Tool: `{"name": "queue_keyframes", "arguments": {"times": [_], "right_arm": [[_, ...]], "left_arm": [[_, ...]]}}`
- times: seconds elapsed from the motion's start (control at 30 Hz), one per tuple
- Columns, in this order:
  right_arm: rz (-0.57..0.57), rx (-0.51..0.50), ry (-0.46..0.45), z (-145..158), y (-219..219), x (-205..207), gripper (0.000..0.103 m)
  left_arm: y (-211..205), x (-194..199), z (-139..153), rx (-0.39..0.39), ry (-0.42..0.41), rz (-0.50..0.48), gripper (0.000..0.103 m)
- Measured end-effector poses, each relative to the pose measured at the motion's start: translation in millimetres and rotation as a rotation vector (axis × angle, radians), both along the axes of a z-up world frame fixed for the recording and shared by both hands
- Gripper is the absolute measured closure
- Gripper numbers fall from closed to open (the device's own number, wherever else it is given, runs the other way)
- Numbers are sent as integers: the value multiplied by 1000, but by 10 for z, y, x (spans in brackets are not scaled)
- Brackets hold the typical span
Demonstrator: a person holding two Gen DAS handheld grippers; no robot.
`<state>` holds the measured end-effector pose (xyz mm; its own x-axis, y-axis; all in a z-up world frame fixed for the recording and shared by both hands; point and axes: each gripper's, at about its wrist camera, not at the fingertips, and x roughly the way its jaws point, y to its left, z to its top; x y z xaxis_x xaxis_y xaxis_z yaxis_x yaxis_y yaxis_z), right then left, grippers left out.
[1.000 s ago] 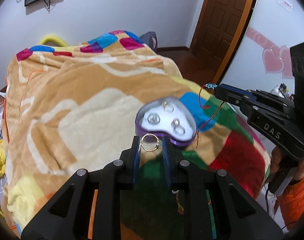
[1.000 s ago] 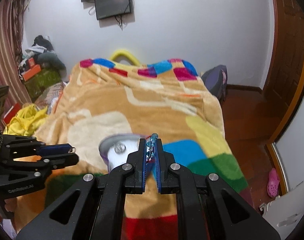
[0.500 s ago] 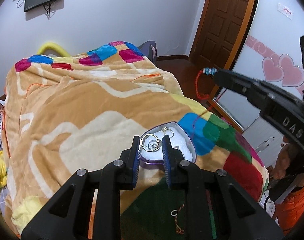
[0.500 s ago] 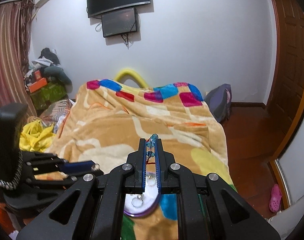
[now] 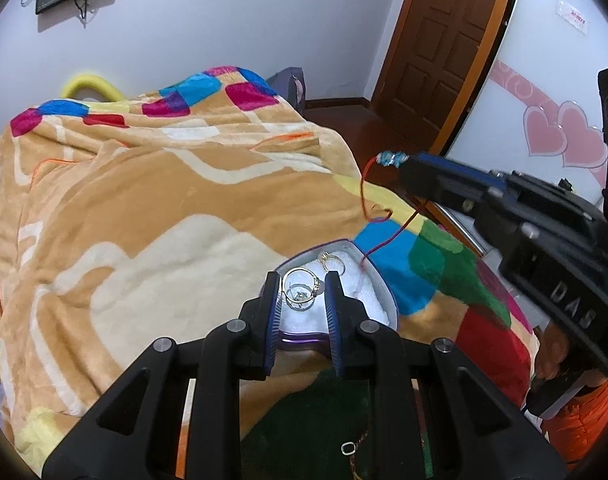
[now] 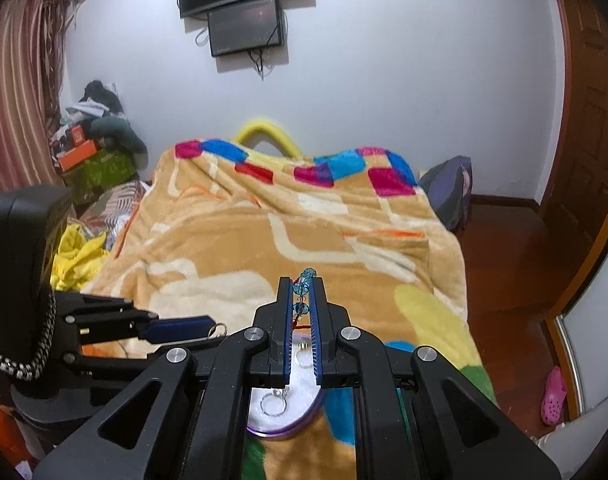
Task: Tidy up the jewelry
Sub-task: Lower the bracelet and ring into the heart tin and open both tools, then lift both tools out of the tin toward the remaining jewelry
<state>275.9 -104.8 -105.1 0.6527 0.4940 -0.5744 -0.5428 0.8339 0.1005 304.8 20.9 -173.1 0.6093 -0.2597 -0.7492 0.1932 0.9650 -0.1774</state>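
Gold ring [image 5: 301,290] clamped upright in left tongs [image 5: 302,292]; right tongs [image 6: 302,292] grip beaded red cord [image 5: 367,216], hanging downward.

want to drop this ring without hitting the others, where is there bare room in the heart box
Bare white lining lies along the heart box's right lobe, between the gold ring at the back and the purple rim. Crowded: the left side under the left gripper, where the held ring hangs over another.
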Motion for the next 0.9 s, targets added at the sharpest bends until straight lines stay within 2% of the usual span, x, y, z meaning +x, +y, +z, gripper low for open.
{"name": "queue_keyframes", "arguments": {"times": [0.27,0.47,0.9], "right_arm": [[24,-49,84,-284,9,56,96],[56,-66,155,-450,11,100,96],[62,-65,216,-475,-25,114,96]], "left_arm": [[-97,89,-216,14,53,-33,83],[-122,120,-272,15,73,-41,83],[-89,43,-184,15,59,-30,82]]}}
